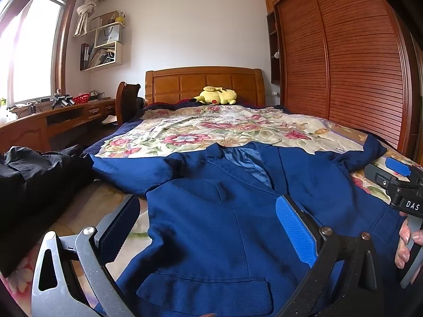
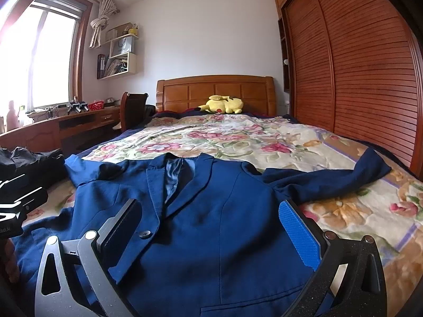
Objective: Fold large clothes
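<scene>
A blue jacket (image 2: 201,227) was spread front-up on the floral bedspread (image 2: 238,137) at the foot end of the bed, collar toward 12 o'clock, lapels open on a shiny lining. One sleeve (image 2: 330,177) was stretched out toward 2 o'clock; the other sleeve (image 2: 87,169) lay toward 10 o'clock. A dark button (image 2: 145,234) was seen at the front closure.

The left gripper (image 1: 211,227) was held wide open just above the jacket's lower front, nothing held between its pads. The right gripper (image 2: 211,235) was likewise spread wide, empty, over the jacket's middle. A hand (image 1: 405,240) on the right gripper's handle was seen at 3 o'clock in the left wrist view.

A dark garment (image 1: 39,169) lay at 9 o'clock at the bed's edge. A yellow plush toy (image 2: 223,104) rested by the wooden headboard (image 2: 214,89). A desk (image 2: 66,124) was noted under the window at 9 o'clock, and a slatted wardrobe (image 2: 357,66) at 3 o'clock.
</scene>
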`<state>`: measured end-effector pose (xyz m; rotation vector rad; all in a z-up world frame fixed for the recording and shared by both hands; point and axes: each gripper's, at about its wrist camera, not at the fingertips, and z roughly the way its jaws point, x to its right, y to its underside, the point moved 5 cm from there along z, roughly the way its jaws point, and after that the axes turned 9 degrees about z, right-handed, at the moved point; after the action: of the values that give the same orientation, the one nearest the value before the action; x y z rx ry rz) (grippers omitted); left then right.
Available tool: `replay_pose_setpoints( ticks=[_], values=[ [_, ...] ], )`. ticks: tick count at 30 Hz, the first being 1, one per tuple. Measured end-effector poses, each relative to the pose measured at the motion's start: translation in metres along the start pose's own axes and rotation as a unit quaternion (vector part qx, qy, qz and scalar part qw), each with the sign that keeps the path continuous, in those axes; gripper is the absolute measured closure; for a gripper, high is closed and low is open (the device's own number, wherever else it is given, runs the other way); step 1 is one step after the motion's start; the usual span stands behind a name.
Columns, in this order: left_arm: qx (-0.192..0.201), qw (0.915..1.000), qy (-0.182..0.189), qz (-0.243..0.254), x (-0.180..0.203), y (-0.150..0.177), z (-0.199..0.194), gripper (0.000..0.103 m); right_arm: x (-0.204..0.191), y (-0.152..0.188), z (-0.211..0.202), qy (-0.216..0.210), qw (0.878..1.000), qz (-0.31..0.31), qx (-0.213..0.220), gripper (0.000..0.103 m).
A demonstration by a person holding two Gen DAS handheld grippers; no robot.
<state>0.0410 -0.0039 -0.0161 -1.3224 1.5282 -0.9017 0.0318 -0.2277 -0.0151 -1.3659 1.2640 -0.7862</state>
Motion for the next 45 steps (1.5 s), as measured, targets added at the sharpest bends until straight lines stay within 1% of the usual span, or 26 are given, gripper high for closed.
replay_pose_setpoints(
  ticks=[45],
  values=[
    [0.009,1.0000,-0.004,0.000,-0.0006,-0.0009,-0.0017,0.000,0.0001,0.0000,-0.0001,0.001,1.000,0.003,0.001,0.000]
  ],
)
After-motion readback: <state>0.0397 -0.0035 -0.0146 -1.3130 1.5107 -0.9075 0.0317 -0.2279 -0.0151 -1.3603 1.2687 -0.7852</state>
